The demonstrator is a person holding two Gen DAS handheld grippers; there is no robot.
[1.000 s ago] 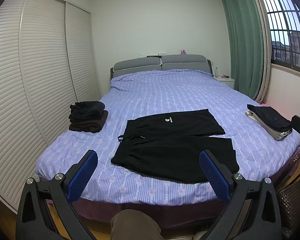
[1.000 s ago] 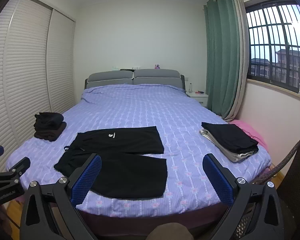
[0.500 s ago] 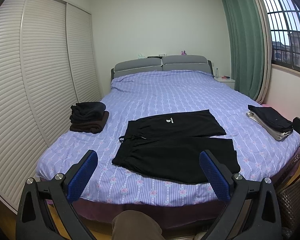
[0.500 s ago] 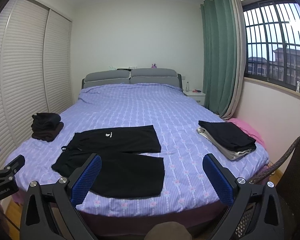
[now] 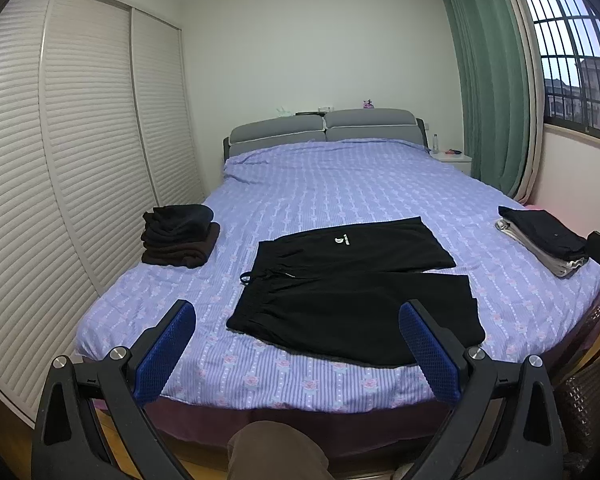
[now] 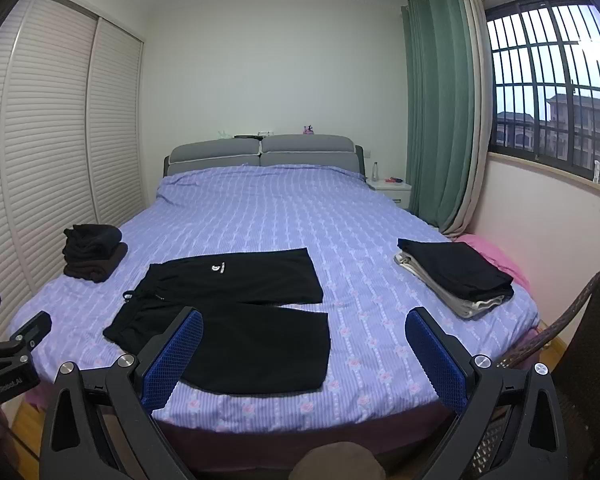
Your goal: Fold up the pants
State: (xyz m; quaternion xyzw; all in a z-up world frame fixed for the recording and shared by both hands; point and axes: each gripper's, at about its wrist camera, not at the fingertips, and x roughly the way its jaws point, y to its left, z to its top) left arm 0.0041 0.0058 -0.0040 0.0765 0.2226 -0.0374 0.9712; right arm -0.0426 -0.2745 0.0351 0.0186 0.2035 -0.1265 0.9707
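In the left wrist view, the left gripper (image 5: 296, 334) is hanging spread wide, grasping nothing, while the black fabric shorts-length pants (image 5: 352, 288) are lying flat at lower centre on the lilac striped bedsheet (image 5: 340, 184).

In the right wrist view, the right gripper (image 6: 302, 344) is gaping empty too (pants (image 6: 228, 320) at lower left). Pinching the sheet along with the hem is likely to be dragging it, spoiling the fold.

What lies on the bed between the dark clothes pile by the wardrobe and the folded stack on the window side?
The black shorts, spread flat on the bedspread, lie between the dark pile and the folded stack; clearest in the right wrist view.
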